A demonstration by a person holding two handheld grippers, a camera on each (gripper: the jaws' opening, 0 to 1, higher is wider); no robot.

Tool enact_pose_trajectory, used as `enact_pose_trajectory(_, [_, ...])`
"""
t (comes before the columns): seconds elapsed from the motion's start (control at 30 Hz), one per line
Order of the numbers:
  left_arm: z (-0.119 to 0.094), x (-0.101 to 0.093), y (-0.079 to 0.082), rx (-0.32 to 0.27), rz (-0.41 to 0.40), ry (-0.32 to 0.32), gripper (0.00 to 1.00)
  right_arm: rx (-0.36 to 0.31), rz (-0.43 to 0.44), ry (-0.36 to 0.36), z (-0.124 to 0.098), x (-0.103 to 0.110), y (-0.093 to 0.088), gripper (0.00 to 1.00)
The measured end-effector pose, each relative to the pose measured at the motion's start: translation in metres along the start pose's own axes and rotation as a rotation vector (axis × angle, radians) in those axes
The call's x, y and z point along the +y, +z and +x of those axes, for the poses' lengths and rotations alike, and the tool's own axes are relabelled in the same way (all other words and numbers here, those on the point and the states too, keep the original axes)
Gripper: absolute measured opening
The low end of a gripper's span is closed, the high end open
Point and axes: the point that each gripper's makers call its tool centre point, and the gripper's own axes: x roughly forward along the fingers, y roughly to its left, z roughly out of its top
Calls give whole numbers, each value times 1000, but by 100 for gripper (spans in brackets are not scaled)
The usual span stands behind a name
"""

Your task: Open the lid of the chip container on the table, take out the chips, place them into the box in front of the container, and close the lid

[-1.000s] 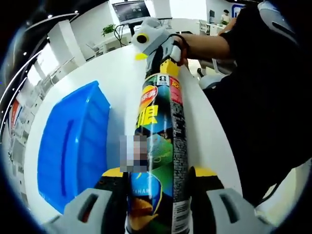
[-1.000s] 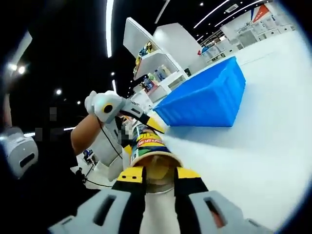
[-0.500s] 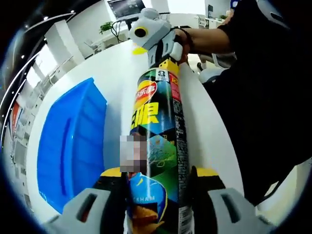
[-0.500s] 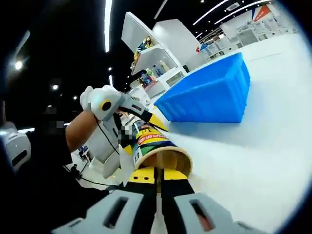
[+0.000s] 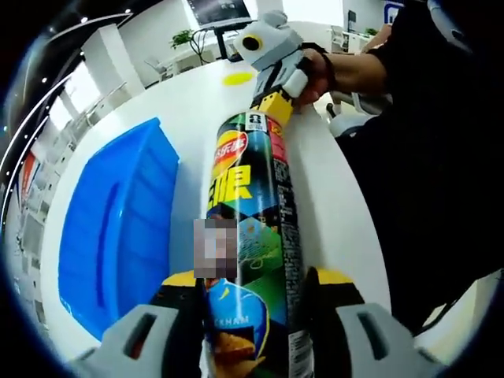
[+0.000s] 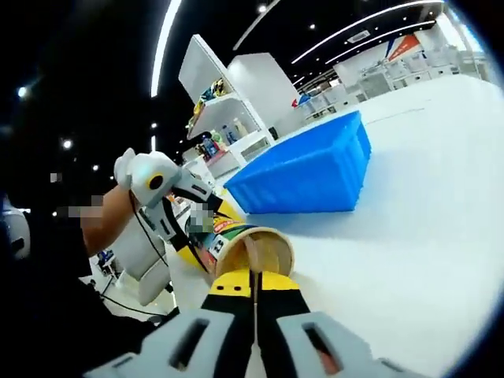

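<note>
A dark green chip can (image 5: 252, 236) lies lengthwise in my left gripper (image 5: 252, 293), whose jaws are shut on its lower body. In the right gripper view the can's mouth (image 6: 256, 246) faces me with no lid on it and a tan inside. My right gripper (image 6: 253, 274) is shut, its tips at the lower rim of that mouth; I cannot tell if anything thin is pinched. From the left gripper view, the right gripper (image 5: 274, 106) touches the can's far end. A yellow disc (image 5: 236, 77) lies on the table beyond it. The blue box (image 5: 118, 236) sits left of the can.
The white table (image 6: 409, 236) spreads wide to the right of the blue box (image 6: 303, 177). The left gripper (image 6: 197, 228) reaches in from the left. A person's arm (image 5: 354, 71) and dark clothing stand along the table's right edge. Shelves (image 6: 220, 94) stand far behind.
My right gripper's jaws, apart around the can's mouth a second ago, have shut and stayed shut. The can's mouth now shows more fully. The left gripper keeps its hold.
</note>
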Motion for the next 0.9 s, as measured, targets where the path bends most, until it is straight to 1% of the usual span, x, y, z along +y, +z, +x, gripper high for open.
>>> enact_pose_trajectory(0.13, [0,2,-1,-1,0,2,54,-1,5,-10,0,1,1,0])
enact_pose_trajectory(0.27, [1,-1,1,10,7,6,54,9,7,-14,-2,3,-1,0])
enact_pose_trajectory(0.3, [1,-2,1,10,6,6,54,11,4,-19,-4,2,0,0])
enact_pose_trajectory(0.33, [1,-2,2,9,-6,8,54,0,8,-43,-9,-4,3,0])
enact_pose_trajectory(0.4, [0,-2,2,-1,-17,4,54,-6,39,-43,-17,-11,3,0])
enact_pose_trajectory(0.47, [0,-2,1,-4,-17,0,54,-9,45,-48,-23,-12,2,0])
enact_pose_trajectory(0.57, [-1,0,-1,-3,-17,-2,54,-8,47,-58,-26,-13,2,0])
enact_pose_trajectory(0.7, [-1,0,-1,-4,-18,-2,54,9,52,-52,-28,-14,2,0])
enact_pose_trajectory(0.9, [-2,4,-3,-16,-25,0,54,24,46,-60,-36,-24,4,0])
